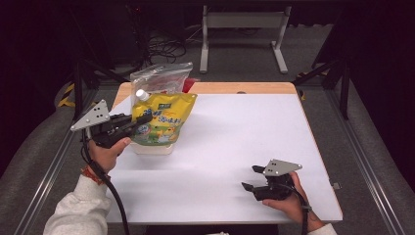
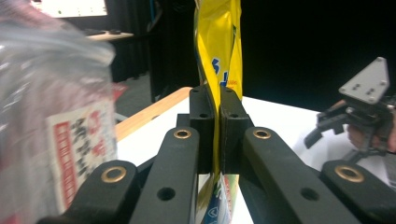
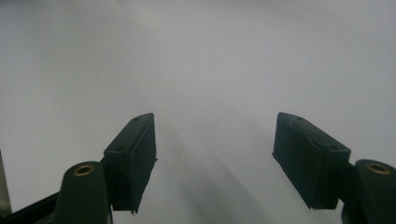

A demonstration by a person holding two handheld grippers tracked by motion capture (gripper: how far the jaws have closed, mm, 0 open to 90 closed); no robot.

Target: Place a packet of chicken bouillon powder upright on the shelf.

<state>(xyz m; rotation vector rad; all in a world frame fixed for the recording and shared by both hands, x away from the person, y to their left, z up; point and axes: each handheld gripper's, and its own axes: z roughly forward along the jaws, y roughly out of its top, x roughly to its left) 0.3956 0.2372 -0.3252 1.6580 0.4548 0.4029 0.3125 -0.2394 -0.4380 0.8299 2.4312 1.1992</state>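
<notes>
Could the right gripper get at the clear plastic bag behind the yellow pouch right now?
Probably not directly: the right gripper sits at the near right, while the clear plastic bag stands behind the yellow pouch clamped in the left gripper.

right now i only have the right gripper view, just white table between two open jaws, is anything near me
Observer: No. The right gripper sits near the front right of the white table, jaws open, nothing between them.
Operator: where's the other hand
Observer: At the left side of the table. The left gripper is shut on the edge of a yellow spouted pouch.
Operator: is that pouch alone over there
Observer: No. A clear plastic bag with a printed red and white label stands right behind it, toward the table's far edge.
</notes>
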